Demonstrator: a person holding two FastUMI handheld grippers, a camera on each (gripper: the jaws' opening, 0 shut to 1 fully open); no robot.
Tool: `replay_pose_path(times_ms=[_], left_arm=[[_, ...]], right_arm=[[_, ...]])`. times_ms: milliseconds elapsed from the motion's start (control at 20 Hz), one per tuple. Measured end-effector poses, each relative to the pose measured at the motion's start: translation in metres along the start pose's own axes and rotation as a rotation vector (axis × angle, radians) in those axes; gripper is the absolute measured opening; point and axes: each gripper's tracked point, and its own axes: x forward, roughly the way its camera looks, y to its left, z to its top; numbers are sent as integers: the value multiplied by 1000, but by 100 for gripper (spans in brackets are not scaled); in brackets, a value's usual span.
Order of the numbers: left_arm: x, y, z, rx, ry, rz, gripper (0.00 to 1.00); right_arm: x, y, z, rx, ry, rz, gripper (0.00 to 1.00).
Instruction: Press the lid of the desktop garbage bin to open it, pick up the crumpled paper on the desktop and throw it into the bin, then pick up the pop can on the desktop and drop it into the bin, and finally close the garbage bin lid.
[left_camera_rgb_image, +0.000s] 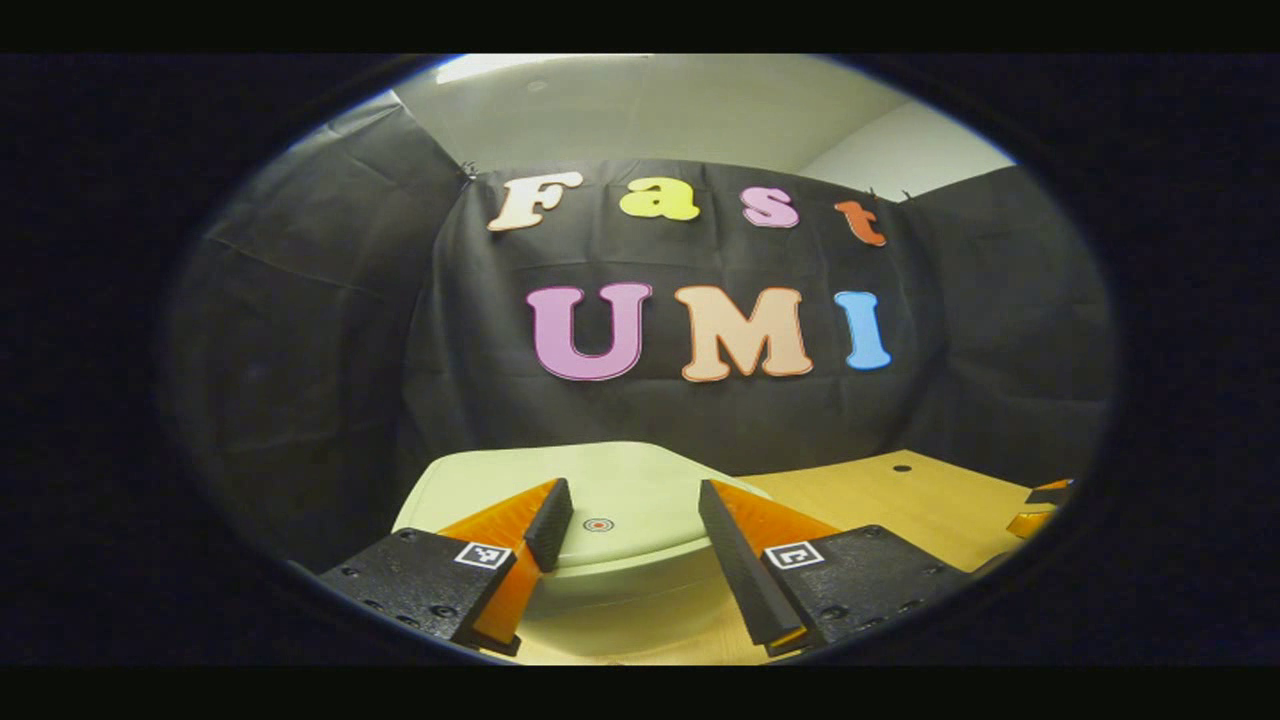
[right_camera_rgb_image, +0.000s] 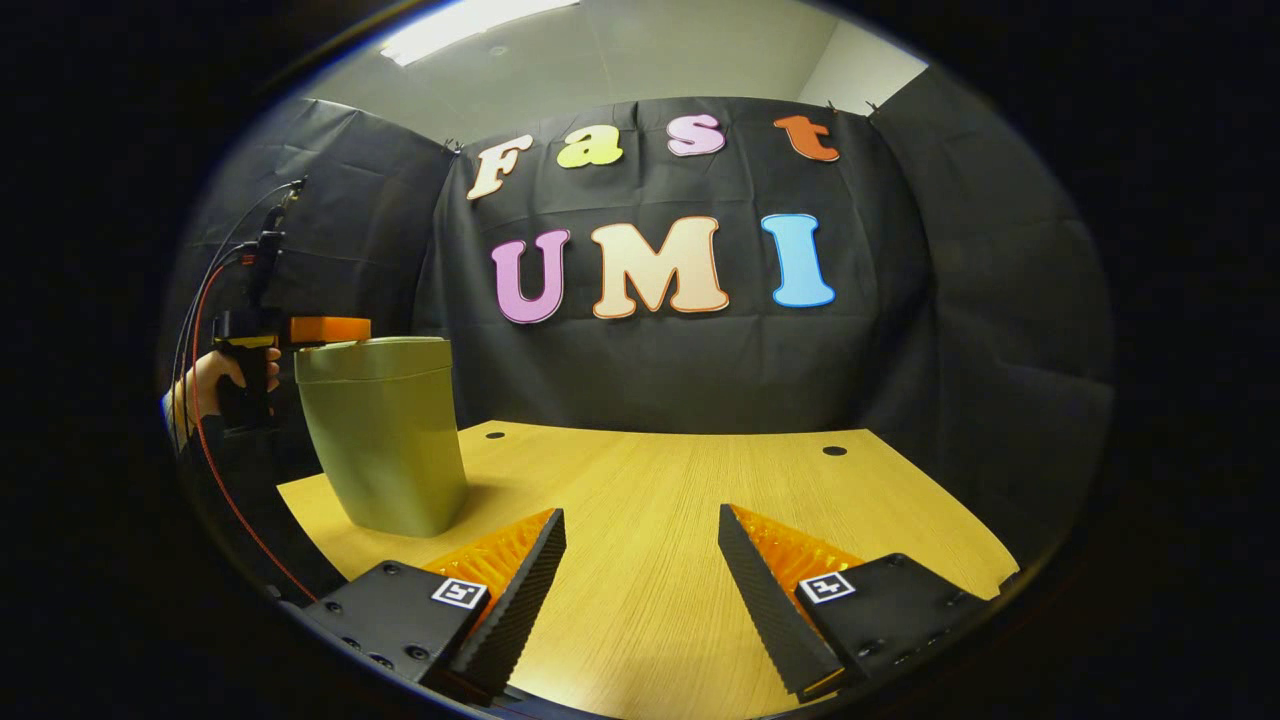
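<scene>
My wooden table (right_camera_rgb_image: 650, 520) runs to the far black cloth wall (right_camera_rgb_image: 660, 370); a ceiling light (right_camera_rgb_image: 470, 25) glows overhead.

Left claw (left_camera_rgb_image: 634, 520): showing two wedge-shaped fingers (left_camera_rgb_image: 738, 560) with ribbed inner pads, each mounting on a black block (left_camera_rgb_image: 868, 578) bearing a small square black-and-white marker (left_camera_rgb_image: 793, 554) and recessed screws. Right claw (right_camera_rgb_image: 640, 555): showing the same layout, ridged pads (right_camera_rgb_image: 770, 600), black blocks with square markers (right_camera_rgb_image: 459, 592) and screw heads (right_camera_rgb_image: 408, 652). Farther off in the right gripper view: hand (right_camera_rgb_image: 205, 385) wrapping a black handle (right_camera_rgb_image: 245, 375), red and black cables (right_camera_rgb_image: 205, 300) looping above and trailing below.
</scene>
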Motion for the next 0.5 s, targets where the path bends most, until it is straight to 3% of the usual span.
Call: replay_pose_path(times_ms=[250, 500], left_arm=[[-1, 10, 17, -23, -13, -5, 89], [-40, -33, 54, -8, -171, -137, 94]], right_arm=[[2, 1, 2, 4, -11, -8, 97], [11, -1, -2, -1, -3, -29, 96]])
